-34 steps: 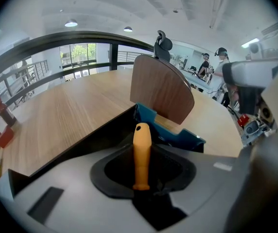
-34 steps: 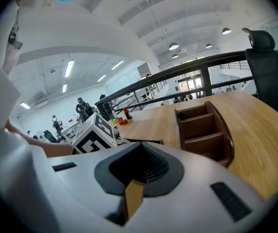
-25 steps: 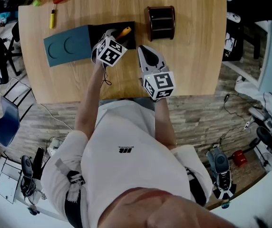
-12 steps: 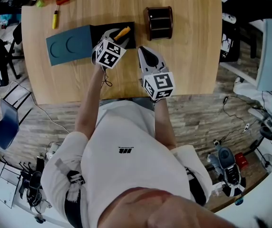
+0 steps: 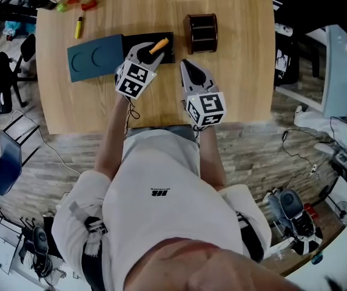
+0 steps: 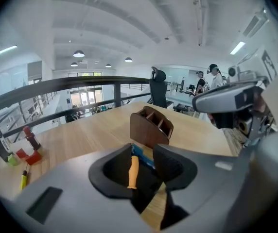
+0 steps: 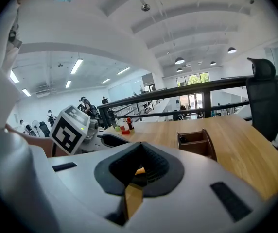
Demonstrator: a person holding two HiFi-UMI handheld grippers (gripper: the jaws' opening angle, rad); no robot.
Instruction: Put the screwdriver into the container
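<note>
Setting: open-plan office or lab on an upper level. Ahead of the right gripper: wooden table, black railing, office chair, round ceiling lamps. To its left: several people. Behind it: plank floor strewn with cables.

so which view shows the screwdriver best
Left gripper view: the screwdriver sits close up inside the left claw, which is closing, its orange handle plain. The head view shows it small from above. The right gripper view catches only an orange sliver through the right claw.
</note>
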